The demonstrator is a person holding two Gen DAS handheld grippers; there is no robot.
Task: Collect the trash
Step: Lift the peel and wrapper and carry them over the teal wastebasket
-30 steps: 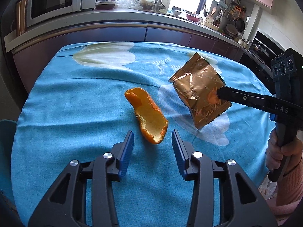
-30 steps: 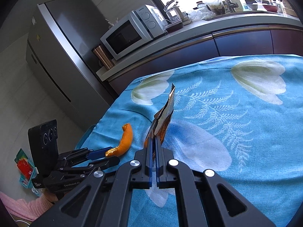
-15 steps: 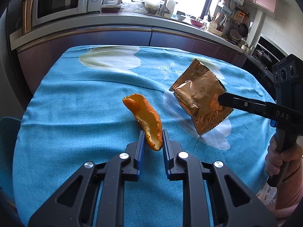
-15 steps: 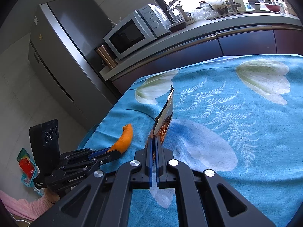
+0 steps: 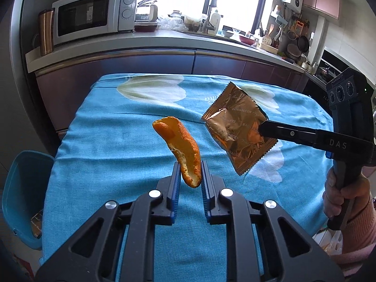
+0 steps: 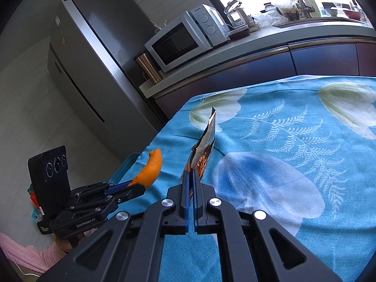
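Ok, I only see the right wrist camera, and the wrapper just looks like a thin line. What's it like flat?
Observer: In the left wrist view the wrapper is a shiny copper packet with zigzag edges, pinched at one side by the right gripper.
Operator: I see only the bin's rim. Anything in it?
Observer: Yes, the blue bin beside the table holds something brownish, maybe a wrapper.
Operator: And the peel?
Observer: The orange peel shows its pale inside, with its lower end clamped in the left gripper.

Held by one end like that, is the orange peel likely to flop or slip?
The orange peel probably stays stiff: it keeps its curl, standing above the left claw. Likely light. Slipping seems possible, since only its lower end is pinched.
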